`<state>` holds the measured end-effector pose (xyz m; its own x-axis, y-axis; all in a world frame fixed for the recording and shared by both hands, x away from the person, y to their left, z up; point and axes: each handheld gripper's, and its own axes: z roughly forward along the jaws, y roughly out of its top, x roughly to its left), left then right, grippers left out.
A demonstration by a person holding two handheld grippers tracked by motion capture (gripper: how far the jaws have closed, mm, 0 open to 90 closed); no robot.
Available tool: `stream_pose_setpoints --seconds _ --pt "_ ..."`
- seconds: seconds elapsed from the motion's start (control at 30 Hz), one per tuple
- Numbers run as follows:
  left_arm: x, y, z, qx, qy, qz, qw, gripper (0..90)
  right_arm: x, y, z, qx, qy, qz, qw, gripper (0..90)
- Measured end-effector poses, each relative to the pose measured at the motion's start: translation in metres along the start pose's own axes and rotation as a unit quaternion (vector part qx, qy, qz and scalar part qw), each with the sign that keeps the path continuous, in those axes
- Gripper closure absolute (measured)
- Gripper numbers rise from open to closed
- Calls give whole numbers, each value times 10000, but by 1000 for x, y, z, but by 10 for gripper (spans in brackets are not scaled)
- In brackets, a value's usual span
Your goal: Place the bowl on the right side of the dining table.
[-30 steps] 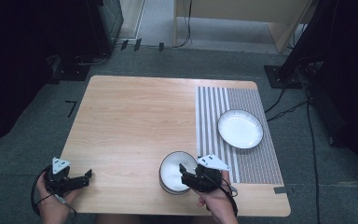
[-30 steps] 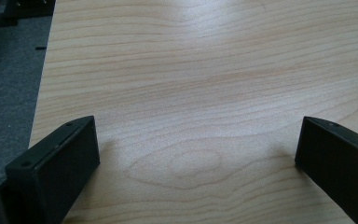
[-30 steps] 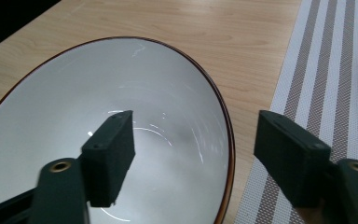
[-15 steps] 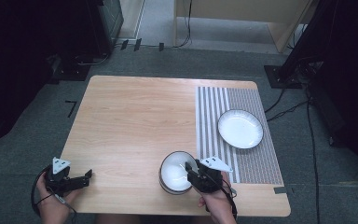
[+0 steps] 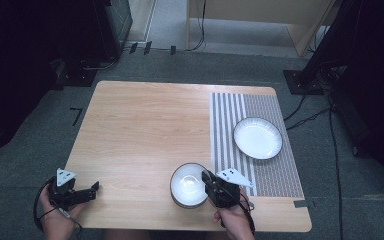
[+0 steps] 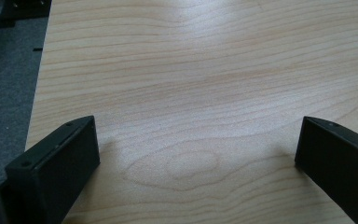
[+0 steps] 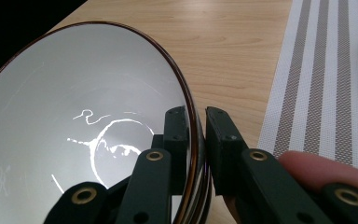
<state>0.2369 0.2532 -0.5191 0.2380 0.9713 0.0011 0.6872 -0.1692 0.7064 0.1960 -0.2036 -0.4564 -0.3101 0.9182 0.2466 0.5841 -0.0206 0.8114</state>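
Note:
A white bowl [image 5: 186, 184] with a dark brown rim stands near the table's front edge, just left of the striped placemat [image 5: 230, 115]. My right gripper [image 5: 206, 181] is at the bowl's right side. In the right gripper view its jaws have just been closing and now pinch the bowl [image 7: 74, 116] by its rim, one pad inside and one outside, so the right gripper [image 7: 196, 116] is shut on it. My left gripper [image 5: 93, 189] rests at the front left corner of the table. Its jaws stand wide open over bare wood in the left gripper view [image 6: 196, 130].
A white plate [image 5: 257, 138] with a dark rim lies on the placemat at the right. The wooden table [image 5: 140, 125] stretches bare behind the bowl. Grey carpet, cables and dark stands surround the table. The placemat [image 7: 326, 70] runs along the right of the right gripper view.
The right gripper's jaws have closed onto the bowl's right rim. Both hands have stayed where they were, and the bowl and plate have not moved.

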Motion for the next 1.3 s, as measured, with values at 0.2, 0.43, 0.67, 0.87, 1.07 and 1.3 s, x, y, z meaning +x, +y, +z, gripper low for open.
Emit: stream_pose_setpoints --seconds 0.2,0.43,0.67,0.87,1.07,1.3 --pt "0 0 0 -3 0 -4 10000 0 3 0 -2 -6 -108 -6 9999 811" --pt "0 0 0 -2 -1 -2 10000 0 7 0 -4 -79 -199 -61 9998 812" --pt "0 0 0 0 -1 0 10000 0 7 5 -11 -241 -249 49 9994 840" --pt "0 0 0 1 0 1 10000 0 8 8 -17 -284 -162 79 9994 840" --pt "0 0 0 0 0 -1 10000 0 9 13 -23 -374 -178 106 9991 840" --pt "0 0 0 2 0 2 10000 0 5 19 -31 -454 -202 146 9987 840"
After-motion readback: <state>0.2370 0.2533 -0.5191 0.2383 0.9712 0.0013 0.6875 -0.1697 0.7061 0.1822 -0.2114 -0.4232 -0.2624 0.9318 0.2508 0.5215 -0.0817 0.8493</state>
